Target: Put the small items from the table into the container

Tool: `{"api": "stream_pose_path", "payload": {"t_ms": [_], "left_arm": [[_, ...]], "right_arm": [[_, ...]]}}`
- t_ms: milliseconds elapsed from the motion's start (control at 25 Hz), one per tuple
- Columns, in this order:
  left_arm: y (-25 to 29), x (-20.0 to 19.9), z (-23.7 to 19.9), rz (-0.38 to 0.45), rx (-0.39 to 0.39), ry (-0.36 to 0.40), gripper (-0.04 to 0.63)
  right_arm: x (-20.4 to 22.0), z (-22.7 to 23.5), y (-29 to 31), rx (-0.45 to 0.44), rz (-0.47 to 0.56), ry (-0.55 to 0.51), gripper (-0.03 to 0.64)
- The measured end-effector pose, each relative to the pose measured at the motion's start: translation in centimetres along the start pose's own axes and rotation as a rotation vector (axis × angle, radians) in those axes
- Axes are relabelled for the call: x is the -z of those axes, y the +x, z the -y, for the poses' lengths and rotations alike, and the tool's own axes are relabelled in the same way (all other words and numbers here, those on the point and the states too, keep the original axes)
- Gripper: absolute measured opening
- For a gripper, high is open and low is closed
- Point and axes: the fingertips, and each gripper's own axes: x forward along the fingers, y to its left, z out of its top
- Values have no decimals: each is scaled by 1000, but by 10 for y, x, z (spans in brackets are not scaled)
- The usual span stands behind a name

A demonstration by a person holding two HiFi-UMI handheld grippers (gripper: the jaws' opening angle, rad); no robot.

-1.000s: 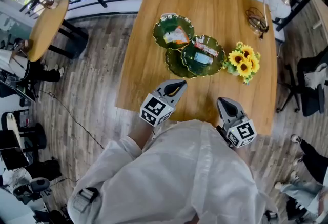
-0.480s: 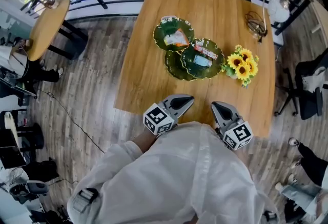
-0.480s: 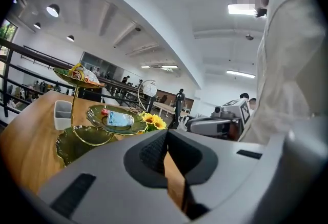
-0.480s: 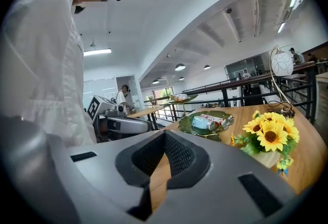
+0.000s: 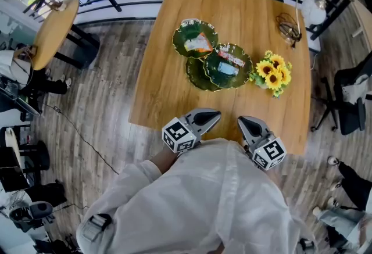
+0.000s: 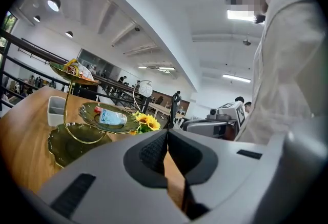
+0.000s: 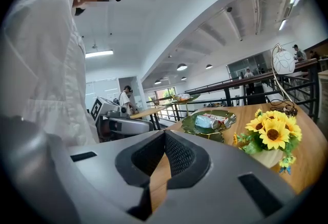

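1. The left claw (image 5: 214, 114) is shut tight with nothing between its jaws, at the near edge of the tabletop (image 5: 168, 90).
2. The right claw (image 5: 242, 121), just beside it, is also closed and empty.
3. The green tiered dish stand (image 5: 197, 76) sits mid-tabletop. An orange packet (image 5: 199, 43) lies on its top plate and a blue packet (image 5: 229, 68) on the middle plate.
4. Sunflowers (image 5: 274, 69) stand just right of the stand.

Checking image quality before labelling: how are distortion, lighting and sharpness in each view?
Head view: wide-angle bowing at the edges, even light on the table. Left gripper view: fisheye, black corners, ceiling lamp blown out. Right gripper view: fisheye too, sunflowers sharp.
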Motion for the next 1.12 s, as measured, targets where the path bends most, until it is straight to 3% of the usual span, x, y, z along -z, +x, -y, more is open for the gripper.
{"api": "stream_pose_path", "payload": {"t_ms": [400, 1120], "left_arm": [[-1, -7, 9, 54, 28, 22, 8], [-3, -14, 20, 69, 22, 56, 8]], "right_arm": [[-6, -1, -7, 11, 35, -13, 12], [-15, -11, -11, -1, 51, -52, 12]]}}
